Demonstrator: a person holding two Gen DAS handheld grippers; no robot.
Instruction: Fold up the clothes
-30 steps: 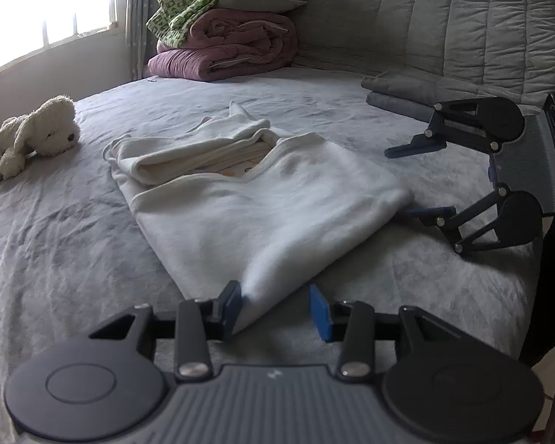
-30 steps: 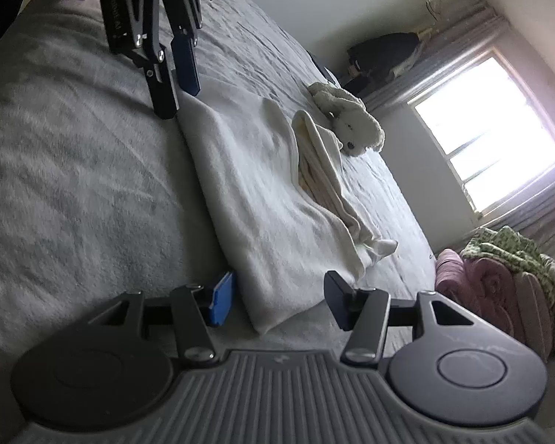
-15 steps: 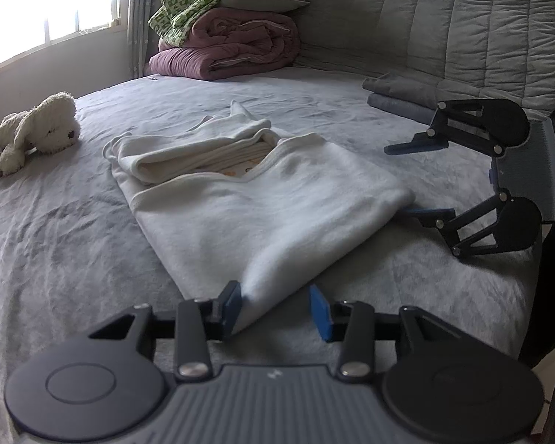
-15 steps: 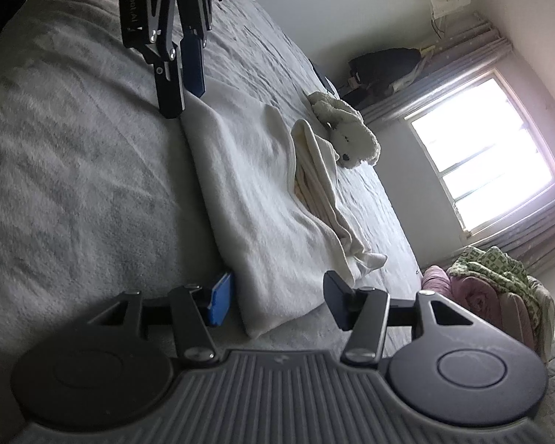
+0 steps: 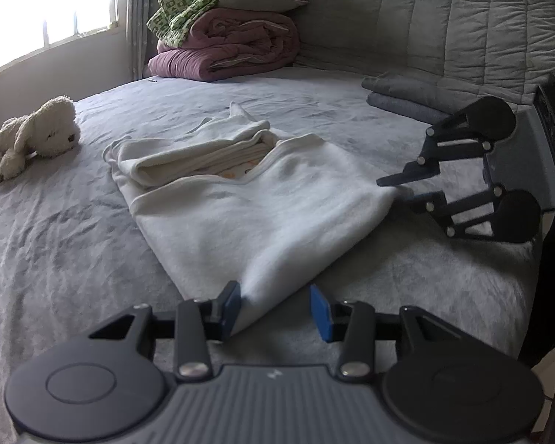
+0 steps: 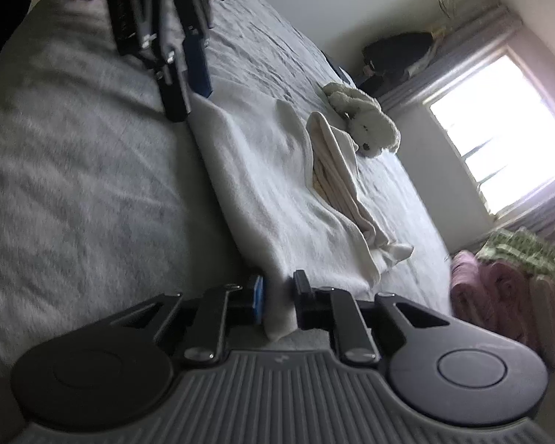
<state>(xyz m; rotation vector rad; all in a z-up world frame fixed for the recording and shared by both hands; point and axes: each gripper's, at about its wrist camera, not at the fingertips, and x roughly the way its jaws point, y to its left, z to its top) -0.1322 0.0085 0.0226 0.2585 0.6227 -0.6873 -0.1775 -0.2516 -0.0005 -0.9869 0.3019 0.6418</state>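
A white fleece garment (image 5: 248, 214) (image 6: 262, 170) lies partly folded on the grey bed, its sleeves laid across the far end. My left gripper (image 5: 275, 309) (image 6: 189, 105) rests at the near corner, open. That corner lies between its blue pads and touches only the left one. My right gripper (image 6: 279, 298) (image 5: 394, 190) is at the neighbouring corner on the same hem. Its jaws are closing, and the cloth corner fills the narrow gap between the pads.
A cream plush dog (image 5: 33, 133) (image 6: 366, 125) lies beyond the garment near the window. Stacked quilts and pillows (image 5: 233, 48) (image 6: 499, 288) sit by the padded headboard (image 5: 444, 18). Folded grey clothes (image 5: 407, 96) lie at its foot. The bed's edge drops away behind the right gripper.
The right gripper's jaws have narrowed from wide apart onto the garment's corner. The left gripper and the garment have not moved.
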